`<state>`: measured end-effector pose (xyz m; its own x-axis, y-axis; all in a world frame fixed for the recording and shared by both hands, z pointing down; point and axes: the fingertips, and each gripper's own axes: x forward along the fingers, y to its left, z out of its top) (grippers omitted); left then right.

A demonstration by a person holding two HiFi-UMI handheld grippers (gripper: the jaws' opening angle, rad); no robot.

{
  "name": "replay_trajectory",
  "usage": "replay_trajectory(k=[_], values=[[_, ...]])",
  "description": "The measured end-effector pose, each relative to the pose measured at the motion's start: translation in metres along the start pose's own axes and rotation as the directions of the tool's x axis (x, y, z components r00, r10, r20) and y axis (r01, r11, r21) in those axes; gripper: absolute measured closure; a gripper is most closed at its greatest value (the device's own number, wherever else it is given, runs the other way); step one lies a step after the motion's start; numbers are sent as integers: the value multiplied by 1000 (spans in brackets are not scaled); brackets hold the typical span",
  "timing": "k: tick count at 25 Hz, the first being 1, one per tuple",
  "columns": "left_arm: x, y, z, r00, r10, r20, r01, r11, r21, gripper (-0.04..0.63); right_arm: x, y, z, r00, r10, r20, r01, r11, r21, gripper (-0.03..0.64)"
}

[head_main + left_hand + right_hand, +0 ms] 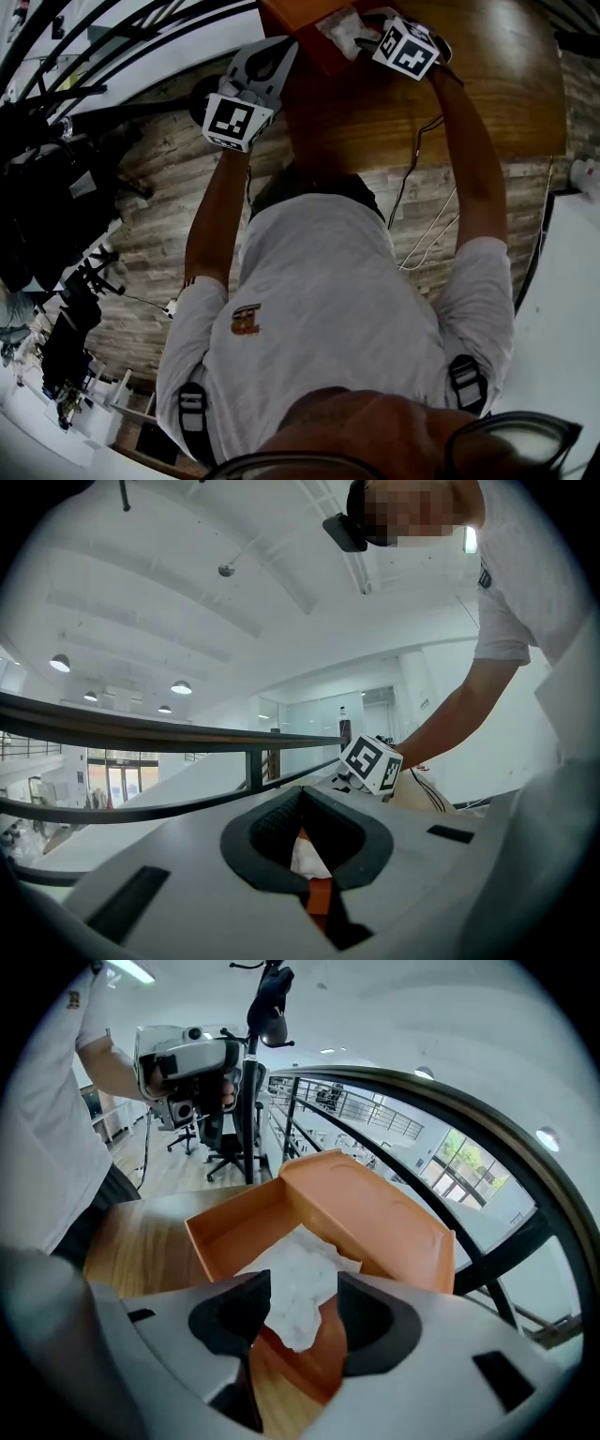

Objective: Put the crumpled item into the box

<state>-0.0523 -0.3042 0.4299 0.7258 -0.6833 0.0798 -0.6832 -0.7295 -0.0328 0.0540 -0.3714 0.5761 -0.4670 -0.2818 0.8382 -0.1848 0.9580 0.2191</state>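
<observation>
An orange box (230, 1227) stands open on the wooden table (469, 94), its lid (375, 1213) leaning back. The crumpled item (300, 1283) is white paper. My right gripper (295, 1305) is shut on it, and its lower tip hangs over the box's near rim. In the head view the paper (339, 26) sits at the box (295, 23), just left of the right gripper (364, 42). My left gripper (274, 54) is raised beside the box's left side, shut and holding nothing. Through its narrow gap (305, 841) a sliver of white paper (307, 857) and orange shows.
Black railing bars (450, 1138) run behind the box and past the table's far edge. A cable (417, 216) hangs from the right arm down to the plank floor. Office chairs (220, 1143) stand farther back in the room.
</observation>
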Motion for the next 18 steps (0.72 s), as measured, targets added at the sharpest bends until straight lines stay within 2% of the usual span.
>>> replay_trajectory(k=[3,7,12,18], values=[[4,-5,1,1000,-14,3,14,1000,3,577,-11,4,0,999,-17,47,14,998,55,383],[7,-14,5,1000,-30,7,30,1000,4,576,-37,8,19,979,-59,197,26,986,168,399],[12,-27,13,999,-51,15,51,999,7,577,-85,6,53,904,-136,406,4,951,310,434],[12,-35,31,997,-57,43,57,998,10,576,-139,13,92,797,-212,566,11,941,337,490]])
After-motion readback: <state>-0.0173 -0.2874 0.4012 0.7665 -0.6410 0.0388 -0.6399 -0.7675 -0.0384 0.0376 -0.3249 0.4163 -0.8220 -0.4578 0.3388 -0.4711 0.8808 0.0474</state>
